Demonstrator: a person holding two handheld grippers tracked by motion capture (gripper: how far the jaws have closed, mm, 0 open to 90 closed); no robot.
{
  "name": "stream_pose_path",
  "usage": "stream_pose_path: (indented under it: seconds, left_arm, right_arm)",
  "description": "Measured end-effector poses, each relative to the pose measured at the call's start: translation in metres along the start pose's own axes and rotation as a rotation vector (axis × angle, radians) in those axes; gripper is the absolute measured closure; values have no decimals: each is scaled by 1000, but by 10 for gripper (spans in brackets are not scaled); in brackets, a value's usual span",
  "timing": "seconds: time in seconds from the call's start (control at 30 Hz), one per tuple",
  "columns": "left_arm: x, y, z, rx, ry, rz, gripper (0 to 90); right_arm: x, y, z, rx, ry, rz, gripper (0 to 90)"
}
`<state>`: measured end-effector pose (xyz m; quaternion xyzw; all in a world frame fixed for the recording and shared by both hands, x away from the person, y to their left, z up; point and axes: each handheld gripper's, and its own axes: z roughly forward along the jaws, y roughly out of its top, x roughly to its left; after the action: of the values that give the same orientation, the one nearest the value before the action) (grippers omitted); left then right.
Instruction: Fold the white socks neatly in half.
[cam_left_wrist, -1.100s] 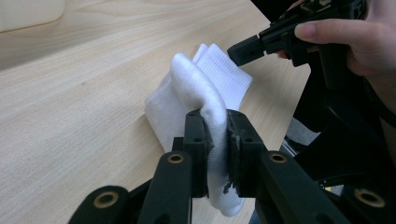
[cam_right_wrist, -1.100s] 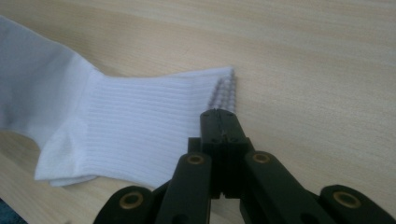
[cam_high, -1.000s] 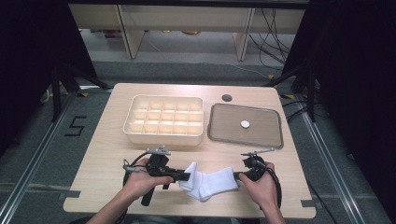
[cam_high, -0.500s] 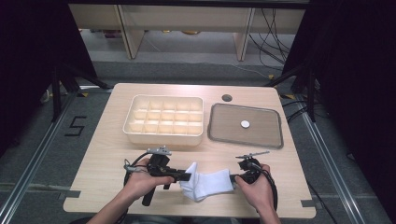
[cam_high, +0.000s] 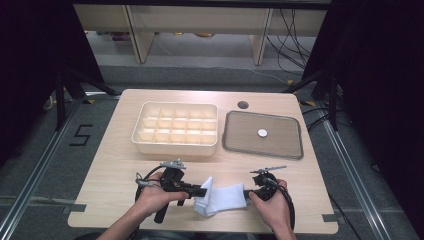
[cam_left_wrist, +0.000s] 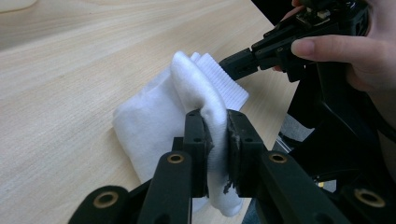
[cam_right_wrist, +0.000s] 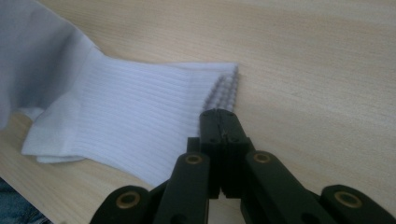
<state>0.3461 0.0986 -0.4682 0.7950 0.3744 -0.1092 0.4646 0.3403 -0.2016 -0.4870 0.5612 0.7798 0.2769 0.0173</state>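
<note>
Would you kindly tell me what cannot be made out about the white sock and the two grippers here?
- Right gripper view: whether the shut right gripper pinches the white ribbed cotton sock or merely touches its cuff edge; the jaws hide the contact.
- Left gripper view: the sock fold inside the left gripper, covered by the pads.
- High view: the small round white object on the grey tray, too small to identify.

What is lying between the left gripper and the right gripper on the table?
In the high view, a white sock spans the gap between the left gripper and the right gripper; each is shut on one end of it.
</note>
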Motion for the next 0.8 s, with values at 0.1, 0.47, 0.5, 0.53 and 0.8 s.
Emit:
stream_pose_path:
  seconds: [0.1, 0.47, 0.5, 0.53, 0.8]
  left_arm:
    - [0, -1, 3, -14, -9, -3, 793]
    - [0, 0, 4, 4, -14, -7, 795]
    - [0, 0, 4, 5, -15, -6, 795]
    - [0, 0, 4, 6, -16, -1, 795]
    - [-1, 1, 7, 6, -20, 0, 795]
  right_arm:
    - [2, -1, -1, 7, -11, 6, 900]
    - [6, -1, -1, 7, -2, 15, 900]
    - [6, -2, -1, 7, 2, 14, 900]
    - [6, -2, -1, 7, 9, 9, 900]
    - [9, -2, 0, 17, 0, 23, 899]
